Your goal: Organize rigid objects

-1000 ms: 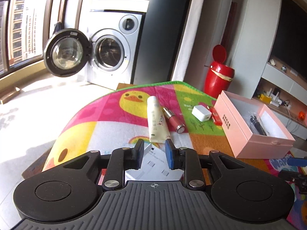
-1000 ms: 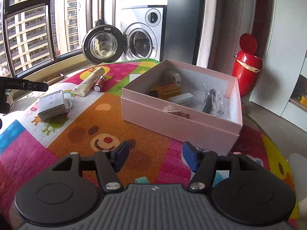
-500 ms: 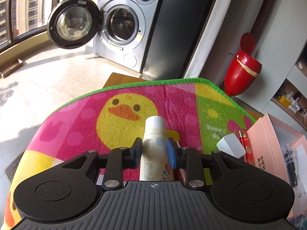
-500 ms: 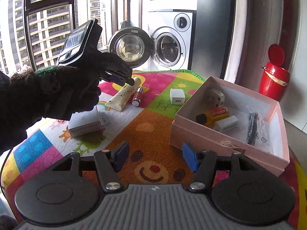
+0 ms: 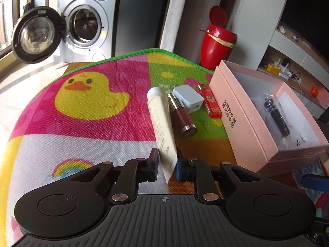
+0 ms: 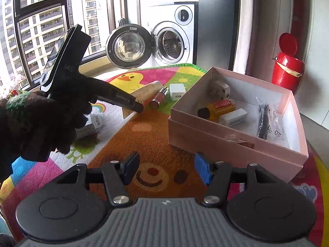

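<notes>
Left gripper (image 5: 167, 163) — jaws just closed, now clamped on the crimped end of the cream plastic tube (image 5: 161, 121), which lies on the colourful duck-print mat (image 5: 88, 111) near the counter's far edge. Beside the tube: dark-red lipstick cylinder (image 5: 181, 117), white square charger (image 5: 188, 100), red lighter (image 5: 211, 104). Open pink cardboard box (image 5: 236, 121) toward the right edge. Right gripper (image 6: 166, 169) — jaws apart, nothing between them, having just narrowed slightly.

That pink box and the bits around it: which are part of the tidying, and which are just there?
Part of the job: pink box, cream tube in the left tongs, lipstick, white charger, red lighter.

Just there: washing machine, red bin, play mat.
</notes>
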`<move>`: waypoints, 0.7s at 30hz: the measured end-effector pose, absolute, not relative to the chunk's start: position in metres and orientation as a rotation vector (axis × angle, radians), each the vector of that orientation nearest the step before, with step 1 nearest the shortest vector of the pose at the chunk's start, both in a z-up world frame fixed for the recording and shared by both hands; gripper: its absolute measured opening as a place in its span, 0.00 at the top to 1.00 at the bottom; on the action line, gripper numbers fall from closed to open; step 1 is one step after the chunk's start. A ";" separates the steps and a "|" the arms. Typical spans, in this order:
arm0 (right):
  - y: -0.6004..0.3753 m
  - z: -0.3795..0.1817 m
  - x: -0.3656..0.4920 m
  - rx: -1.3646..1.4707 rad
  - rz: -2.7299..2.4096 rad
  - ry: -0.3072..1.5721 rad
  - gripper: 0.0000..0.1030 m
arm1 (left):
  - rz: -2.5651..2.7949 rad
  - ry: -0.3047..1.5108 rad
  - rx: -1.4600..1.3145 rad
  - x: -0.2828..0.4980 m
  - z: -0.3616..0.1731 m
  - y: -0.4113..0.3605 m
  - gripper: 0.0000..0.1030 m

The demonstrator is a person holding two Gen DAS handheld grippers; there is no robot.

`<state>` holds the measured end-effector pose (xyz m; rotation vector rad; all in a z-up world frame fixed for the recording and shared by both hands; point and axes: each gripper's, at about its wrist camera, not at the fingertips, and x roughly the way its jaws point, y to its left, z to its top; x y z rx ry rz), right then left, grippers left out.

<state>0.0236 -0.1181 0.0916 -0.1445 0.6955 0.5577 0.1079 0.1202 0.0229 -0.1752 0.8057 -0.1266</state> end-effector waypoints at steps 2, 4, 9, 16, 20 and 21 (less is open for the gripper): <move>-0.112 0.103 0.040 -0.140 0.568 0.705 0.56 | -0.150 0.793 -0.218 0.084 0.020 0.119 0.84; -0.103 0.116 0.064 -0.128 0.573 0.726 0.59 | -0.176 0.773 -0.246 0.059 0.018 0.118 0.84; -0.065 0.133 0.147 -0.099 0.568 0.838 0.59 | -0.263 0.724 -0.261 0.017 0.009 0.115 0.84; 0.008 0.097 0.242 -0.172 0.481 1.014 0.58 | -0.339 0.650 -0.264 0.006 0.003 0.113 0.82; 0.032 0.075 0.270 -0.243 0.407 1.037 0.47 | -0.305 0.641 -0.298 -0.003 0.006 0.125 0.82; 0.033 0.070 0.277 -0.248 0.390 1.053 0.45 | -0.288 0.636 -0.310 -0.007 0.008 0.129 0.82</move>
